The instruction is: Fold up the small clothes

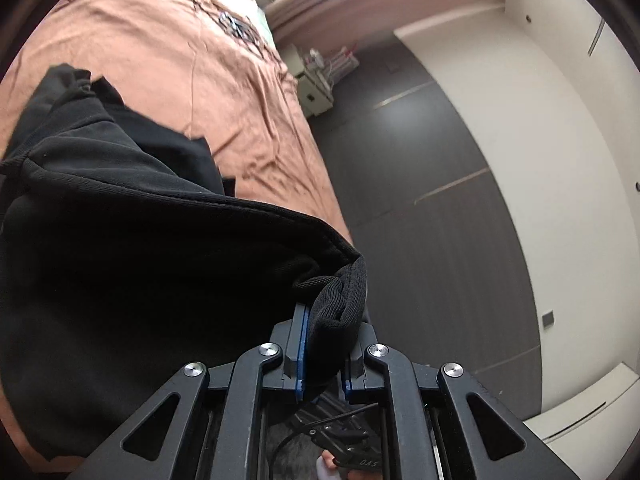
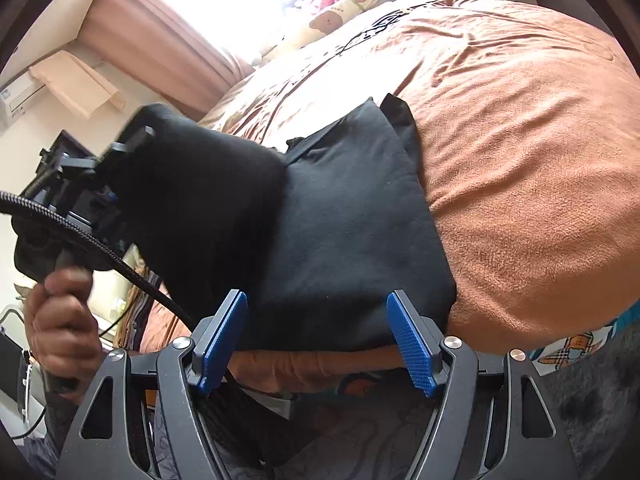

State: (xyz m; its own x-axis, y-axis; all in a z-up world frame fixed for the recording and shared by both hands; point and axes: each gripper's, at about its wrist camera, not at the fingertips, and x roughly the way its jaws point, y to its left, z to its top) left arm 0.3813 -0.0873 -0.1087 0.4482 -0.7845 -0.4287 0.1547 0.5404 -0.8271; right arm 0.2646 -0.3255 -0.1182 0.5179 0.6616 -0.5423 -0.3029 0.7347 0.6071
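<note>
A black garment (image 1: 120, 248) lies on the orange bedspread (image 1: 168, 52). My left gripper (image 1: 326, 320) is shut on a bunched ribbed edge of it and holds that part lifted, so the cloth drapes away to the left. In the right wrist view the same black garment (image 2: 344, 216) spreads over the near edge of the bed, its left part raised by the left gripper (image 2: 116, 160), which a hand (image 2: 60, 320) holds. My right gripper (image 2: 318, 320) stands open just short of the garment's near hem, with nothing between its blue pads (image 2: 410, 336).
The bedspread (image 2: 520, 160) covers a wide bed with pillows and soft toys (image 2: 340, 8) at its head. Dark floor (image 1: 420, 184) and white cupboards (image 1: 540, 140) run along the bed's side. A black cable (image 2: 120, 256) trails from the left gripper.
</note>
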